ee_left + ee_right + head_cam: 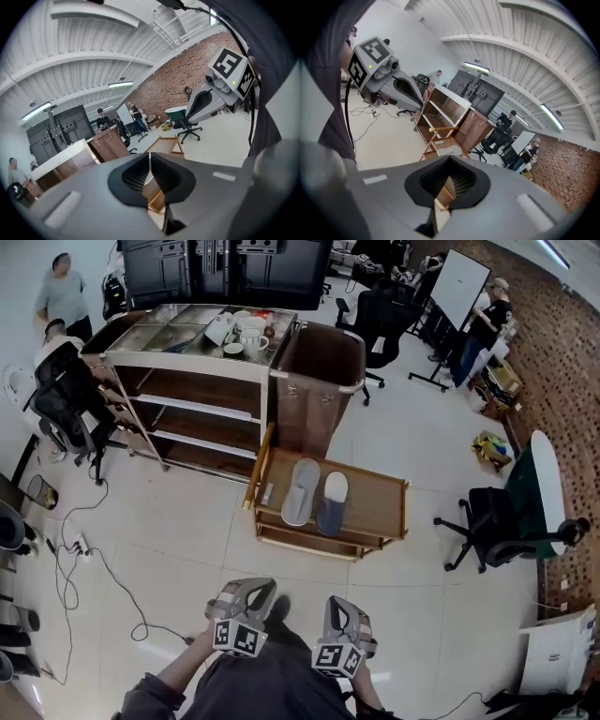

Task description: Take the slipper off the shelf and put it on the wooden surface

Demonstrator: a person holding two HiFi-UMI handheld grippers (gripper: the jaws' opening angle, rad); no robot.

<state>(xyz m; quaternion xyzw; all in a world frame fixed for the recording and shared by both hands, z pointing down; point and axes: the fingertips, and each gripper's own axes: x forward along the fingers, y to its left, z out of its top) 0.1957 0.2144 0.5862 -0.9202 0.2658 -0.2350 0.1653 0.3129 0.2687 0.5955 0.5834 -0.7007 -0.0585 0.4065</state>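
At frame centre I see a grey slipper (300,491) and a blue-and-white slipper (332,503) side by side on the wooden table (378,507); my left claw (251,592) and right claw (339,607) sit bottom centre.

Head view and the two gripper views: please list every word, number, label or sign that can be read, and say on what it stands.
No text can be read in any view.
Marker cubes: only black-and-white square patterns, no letters or numbers.
Whiteboard: nothing legible at this size.
Pale tag on the wooden cart: too small to read.
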